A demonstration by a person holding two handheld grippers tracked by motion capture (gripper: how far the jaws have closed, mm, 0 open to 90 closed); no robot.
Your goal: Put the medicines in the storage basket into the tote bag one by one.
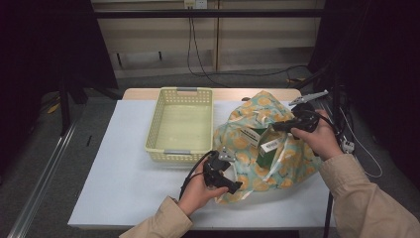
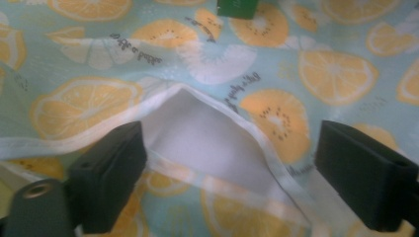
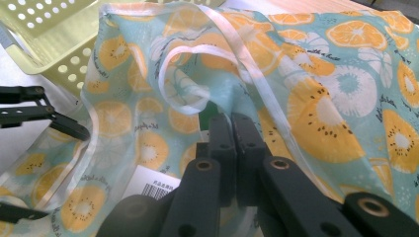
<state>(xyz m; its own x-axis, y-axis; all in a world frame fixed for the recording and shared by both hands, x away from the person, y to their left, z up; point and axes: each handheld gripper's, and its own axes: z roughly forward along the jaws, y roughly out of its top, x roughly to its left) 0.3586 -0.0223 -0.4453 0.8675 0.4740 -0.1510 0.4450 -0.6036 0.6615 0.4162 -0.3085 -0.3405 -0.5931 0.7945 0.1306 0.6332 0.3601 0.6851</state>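
On the white table (image 1: 124, 163), just right of the yellow basket (image 1: 181, 124), lies a bag (image 1: 257, 144) with orange slices printed on it. A green box (image 1: 270, 148) pokes out of its top. The left gripper (image 1: 233, 187) sits at the bag's near edge, jaws wide apart. The right gripper (image 3: 232, 133) is squeezed tight, with bag cloth around its 2 jaws; I cannot tell what it holds.

High view: above the person's side, facing forward and down over the worktop (image 1: 124, 163). Gripper views: each looks along its own jaws, very close to the fruit-print bag (image 1: 262, 144), which all three views share.
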